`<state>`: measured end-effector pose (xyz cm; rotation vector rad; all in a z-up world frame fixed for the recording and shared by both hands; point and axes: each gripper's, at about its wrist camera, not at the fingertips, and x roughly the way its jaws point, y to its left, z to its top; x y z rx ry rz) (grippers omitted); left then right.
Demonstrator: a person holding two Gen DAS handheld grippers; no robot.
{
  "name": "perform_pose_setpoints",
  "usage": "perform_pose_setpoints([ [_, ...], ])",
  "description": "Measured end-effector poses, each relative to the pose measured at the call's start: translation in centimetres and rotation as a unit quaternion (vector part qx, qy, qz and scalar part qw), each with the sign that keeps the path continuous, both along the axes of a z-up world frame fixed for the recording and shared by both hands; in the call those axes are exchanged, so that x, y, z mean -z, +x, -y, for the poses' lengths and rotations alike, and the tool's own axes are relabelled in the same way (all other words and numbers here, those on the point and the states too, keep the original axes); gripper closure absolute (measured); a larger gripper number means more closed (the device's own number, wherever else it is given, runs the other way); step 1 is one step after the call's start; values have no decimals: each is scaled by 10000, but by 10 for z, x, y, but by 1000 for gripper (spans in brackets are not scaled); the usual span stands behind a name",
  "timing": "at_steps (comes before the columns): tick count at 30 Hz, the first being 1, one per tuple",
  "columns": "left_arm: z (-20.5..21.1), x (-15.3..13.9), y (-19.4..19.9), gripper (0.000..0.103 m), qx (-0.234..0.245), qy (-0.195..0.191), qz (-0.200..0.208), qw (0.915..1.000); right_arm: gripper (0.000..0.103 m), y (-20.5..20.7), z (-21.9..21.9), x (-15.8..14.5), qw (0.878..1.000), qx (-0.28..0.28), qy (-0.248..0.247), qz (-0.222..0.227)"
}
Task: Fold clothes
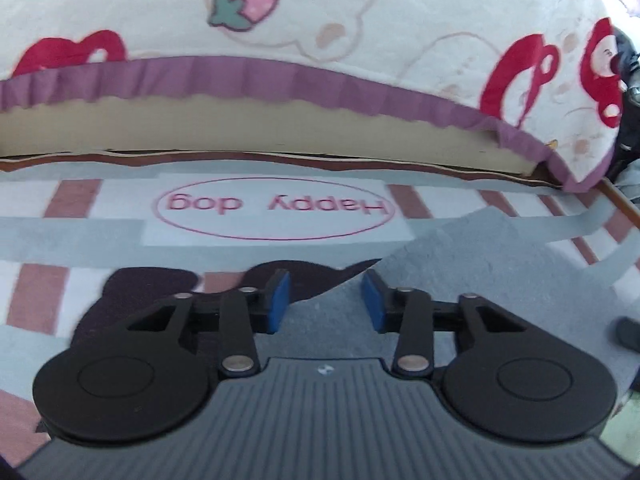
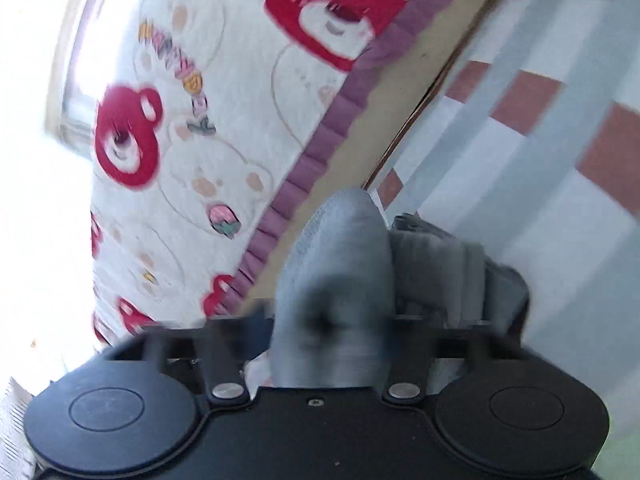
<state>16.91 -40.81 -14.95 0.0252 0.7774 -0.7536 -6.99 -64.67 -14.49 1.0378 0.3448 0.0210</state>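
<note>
A grey-blue garment [image 1: 480, 272] lies spread on the striped rug at the right of the left wrist view, its edge running under the blue pads [image 1: 280, 300]. My left gripper [image 1: 325, 304] hovers low over that edge with its jaws apart and nothing pinched. In the blurred right wrist view a bunched fold of the same grey garment [image 2: 340, 248] rises up between the fingers and fills the gap. My right gripper [image 2: 334, 328] looks shut on it. A darker grey bundle of cloth [image 2: 440, 264] hangs just to the right of that fold.
A bed with a cream bear-print blanket [image 1: 360, 40] and purple trim [image 1: 240, 76] stands close ahead, its beige side [image 1: 200, 128] facing me. The rug [image 1: 80, 232] carries a "Happy dog" oval [image 1: 276, 210]. A dark object [image 1: 628, 334] sits at the right edge.
</note>
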Motion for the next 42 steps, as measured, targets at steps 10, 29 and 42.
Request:
perform_pose_setpoints([
  [10,13,-10,-56,67,519,25,1338,9896,82,32,10,-2,9773,-410,-1490,-1449],
  [29,58,7,-40,78,1089,182,54,9939,62,4,-22,-9,9304,771,-3106,-1786],
  [42,56,15,-22,88,902,113,-312,9954,74,22,-79,-12,8436,165,-5120,-1612],
])
